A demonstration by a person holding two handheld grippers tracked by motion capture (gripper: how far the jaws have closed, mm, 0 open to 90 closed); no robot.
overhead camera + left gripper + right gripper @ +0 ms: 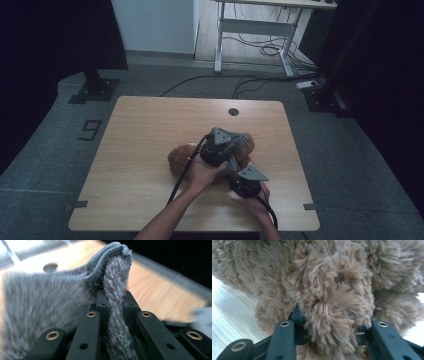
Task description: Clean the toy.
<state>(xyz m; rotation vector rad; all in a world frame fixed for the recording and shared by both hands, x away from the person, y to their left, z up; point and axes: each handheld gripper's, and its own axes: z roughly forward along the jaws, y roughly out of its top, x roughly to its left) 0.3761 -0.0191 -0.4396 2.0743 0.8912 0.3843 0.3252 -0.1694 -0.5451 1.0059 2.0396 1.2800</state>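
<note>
Grippers dressing a brown plush toy in a grey knit garment at mid-table.

Left gripper [113, 315] has its jaws pressed together on a fold of the grey knit garment [50, 307], its ribbed hem standing up between them. Right gripper [332, 337] clamps a limb of the plush toy [324, 285], fur bulging between half-closed jaws. Plush toy lies on the wooden table [140, 125], under both hands. Judging by this, dressing is underway: the garment looks gathered, not yet pulled on.
</note>
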